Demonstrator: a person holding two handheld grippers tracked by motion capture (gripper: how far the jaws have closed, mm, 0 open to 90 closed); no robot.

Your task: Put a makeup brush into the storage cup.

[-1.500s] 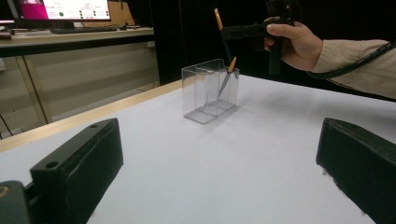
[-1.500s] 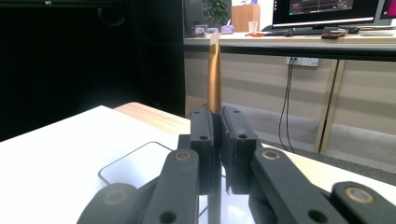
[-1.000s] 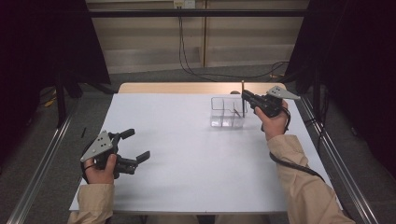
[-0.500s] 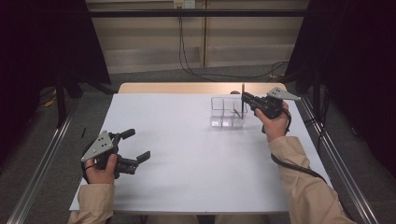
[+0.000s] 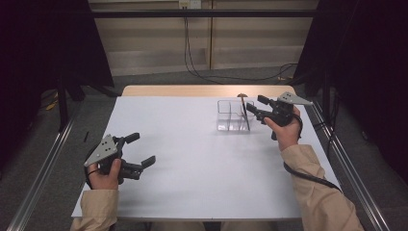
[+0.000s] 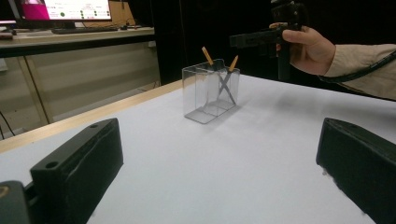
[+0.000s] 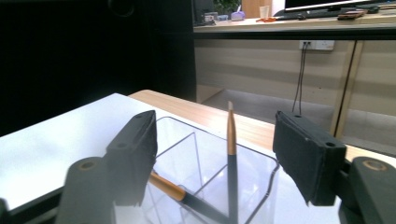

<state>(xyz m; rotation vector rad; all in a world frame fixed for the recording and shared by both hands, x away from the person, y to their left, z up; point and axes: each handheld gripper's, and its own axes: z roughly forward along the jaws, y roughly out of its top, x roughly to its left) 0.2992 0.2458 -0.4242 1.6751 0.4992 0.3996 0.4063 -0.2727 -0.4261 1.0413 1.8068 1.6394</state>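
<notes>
A clear divided box [image 5: 230, 115] stands on the white table [image 5: 192, 159] at the back right. Two thin dark sticks with golden-brown tops [image 6: 233, 63] lean crossed inside it. In the right gripper view one stick [image 7: 230, 135] rises upright at the box's rim [image 7: 187, 135], and the other [image 7: 173, 189] slants low inside. My right gripper [image 5: 256, 104] is open just right of the box at the height of the stick tops, and its jaws [image 7: 219, 149] flank the upright stick without touching it. My left gripper [image 5: 141, 149] is open at the front left with nothing in it [image 6: 219, 140].
A bare wooden strip [image 5: 192, 90] runs along the table's far edge. Metal rails [image 5: 43, 178] run beside the table on both sides. The right gripper's cable [image 5: 308, 173] hangs under the right sleeve. Cables lie on the floor behind the table.
</notes>
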